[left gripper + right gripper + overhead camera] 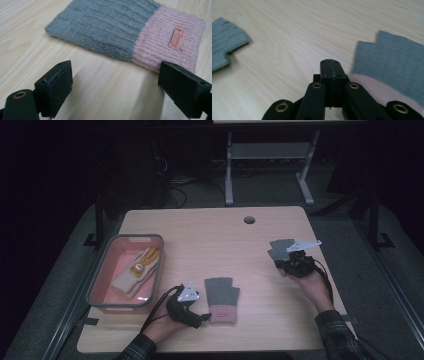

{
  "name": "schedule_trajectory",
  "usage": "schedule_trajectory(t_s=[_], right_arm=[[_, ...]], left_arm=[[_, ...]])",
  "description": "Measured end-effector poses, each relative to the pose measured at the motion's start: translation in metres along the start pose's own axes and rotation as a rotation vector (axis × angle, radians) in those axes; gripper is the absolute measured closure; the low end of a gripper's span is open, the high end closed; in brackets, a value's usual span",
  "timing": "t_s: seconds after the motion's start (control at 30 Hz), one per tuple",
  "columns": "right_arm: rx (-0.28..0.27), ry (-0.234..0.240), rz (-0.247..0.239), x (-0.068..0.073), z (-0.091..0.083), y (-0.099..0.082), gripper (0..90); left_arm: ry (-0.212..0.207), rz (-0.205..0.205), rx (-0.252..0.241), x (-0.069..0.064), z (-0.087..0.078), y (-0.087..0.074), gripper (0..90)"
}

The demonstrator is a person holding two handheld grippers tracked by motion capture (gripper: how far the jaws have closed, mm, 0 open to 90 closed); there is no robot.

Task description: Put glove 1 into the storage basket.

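A grey fingerless glove with a pink cuff [221, 299] lies flat at the middle front of the table. My left gripper [200, 314] rests just left of it, open [115, 87], with the glove [120, 32] lying ahead of the jaws and nothing between the pads [58, 83]. A second grey glove with a pink cuff [281, 248] lies at the right. My right gripper [280, 265] hovers at its near edge, shut [330, 65] and holding nothing. In the right gripper view that glove [392, 57] lies to the right and the middle glove [224, 46] to the far left.
A grey-rimmed pink bin [100, 285] stands at the table's left and holds a cream and yellow glove [137, 270]. A round cable hole [249, 219] sits near the far edge. Bare wood [210, 245] spreads between the gloves.
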State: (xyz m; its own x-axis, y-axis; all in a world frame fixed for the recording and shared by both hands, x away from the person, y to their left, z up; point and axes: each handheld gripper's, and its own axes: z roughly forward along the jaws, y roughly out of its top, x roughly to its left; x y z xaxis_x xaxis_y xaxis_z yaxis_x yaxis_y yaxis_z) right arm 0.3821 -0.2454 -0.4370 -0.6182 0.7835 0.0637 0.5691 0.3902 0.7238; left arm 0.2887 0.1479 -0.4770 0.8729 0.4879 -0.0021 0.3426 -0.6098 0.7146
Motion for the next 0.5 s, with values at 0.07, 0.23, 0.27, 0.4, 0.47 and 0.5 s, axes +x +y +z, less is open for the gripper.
schedule_trajectory(t_s=[0.07,0.23,0.27,0.4,0.47,0.5], right_arm=[[-0.012,-0.014,0.013,-0.007,-0.002,-0.001,90.0],[-0.027,-0.048,0.048,-0.021,-0.004,-0.005,90.0],[-0.030,-0.051,0.057,-0.023,-0.003,-0.006,90.0],[-0.012,-0.074,0.057,-0.028,-0.001,-0.010,90.0],[-0.019,-0.095,0.073,-0.031,-0.001,-0.011,90.0],[-0.019,-0.095,0.073,-0.031,-0.001,-0.011,90.0]], left_arm=[[0.000,0.000,0.000,0.000,0.000,0.000,11.6],[0.000,0.000,0.000,0.000,0.000,0.000,11.6],[-0.001,0.000,-0.001,0.000,0.000,0.000,11.6],[-0.001,0.000,0.000,0.000,0.000,0.000,11.6],[-0.001,0.001,0.000,0.000,0.000,0.000,11.6],[-0.001,0.000,-0.001,0.000,0.000,0.000,11.6]])
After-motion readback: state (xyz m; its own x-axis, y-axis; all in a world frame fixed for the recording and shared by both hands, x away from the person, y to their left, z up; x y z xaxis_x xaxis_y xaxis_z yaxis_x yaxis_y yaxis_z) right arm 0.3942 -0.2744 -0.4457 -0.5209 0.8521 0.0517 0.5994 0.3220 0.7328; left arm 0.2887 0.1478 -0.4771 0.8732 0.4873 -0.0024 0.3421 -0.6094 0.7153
